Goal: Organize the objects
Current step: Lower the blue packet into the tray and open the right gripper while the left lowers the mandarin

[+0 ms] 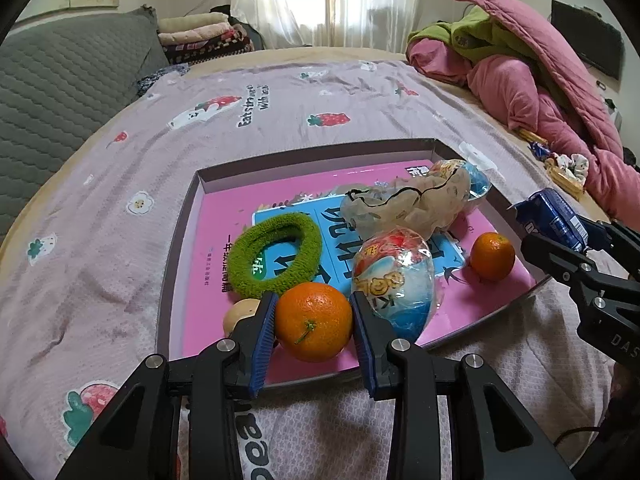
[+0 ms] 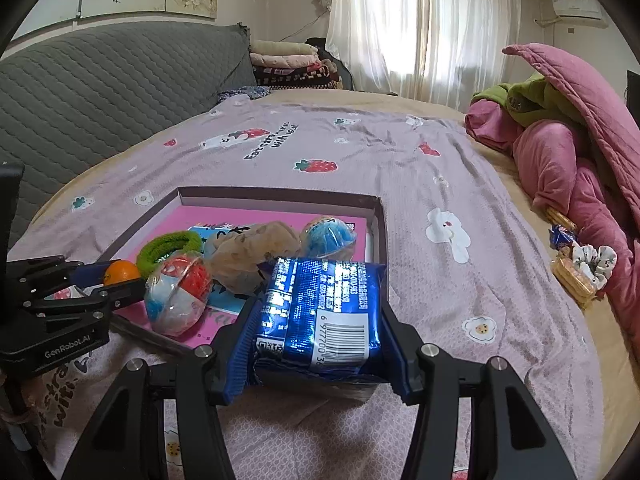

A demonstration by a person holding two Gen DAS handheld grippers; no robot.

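Over the box [image 1: 182,240] near edge, left gripper [image 1: 314,322] jaws clamp an orange [image 1: 312,322]; released there, it may roll out. Right gripper [image 2: 316,320] jaws grip a blue packet [image 2: 320,312] beside the box; its slick foil may slip.

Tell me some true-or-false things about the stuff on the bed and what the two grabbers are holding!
1. The left gripper grips an orange. True.
2. The right gripper holds a green hair band. False: it holds a blue snack packet; the green hair band lies in the tray.
3. A second orange sits in the tray. True.
4. The tray is empty. False: it holds toy eggs, a hair band and a pink book.
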